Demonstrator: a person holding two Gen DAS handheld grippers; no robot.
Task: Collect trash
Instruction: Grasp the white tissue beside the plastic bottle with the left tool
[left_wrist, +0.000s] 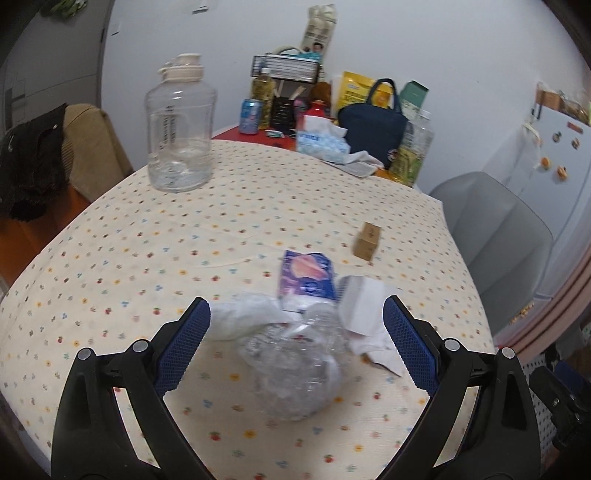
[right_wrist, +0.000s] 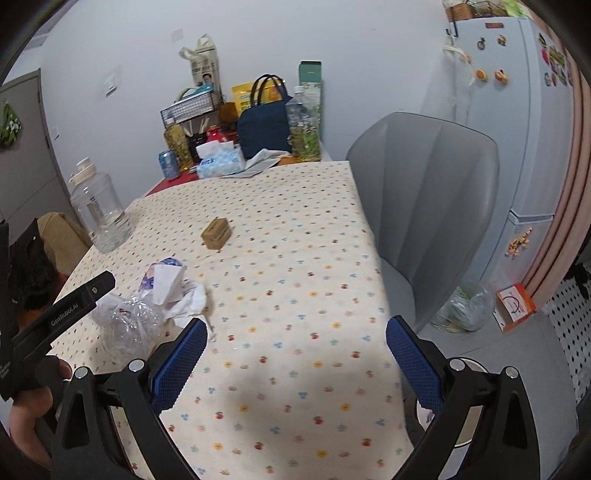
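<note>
Flower-print tablecloth (left_wrist: 258, 206) carries a trash pile: crushed plastic bottle (left_wrist: 295, 365), wrapper (left_wrist: 306, 277), tissues (left_wrist: 240, 317). Left gripper (left_wrist: 297, 325) fingers wide, straddling the bottle. Right gripper (right_wrist: 295, 343) wide, empty, right of the bottle.

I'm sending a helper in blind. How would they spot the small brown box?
Start at the table with the dotted cloth. Near its middle, beyond the crumpled trash pile, sits the small brown box alone. It is the only cardboard-coloured block there; the trash is white, clear and purple.
</note>
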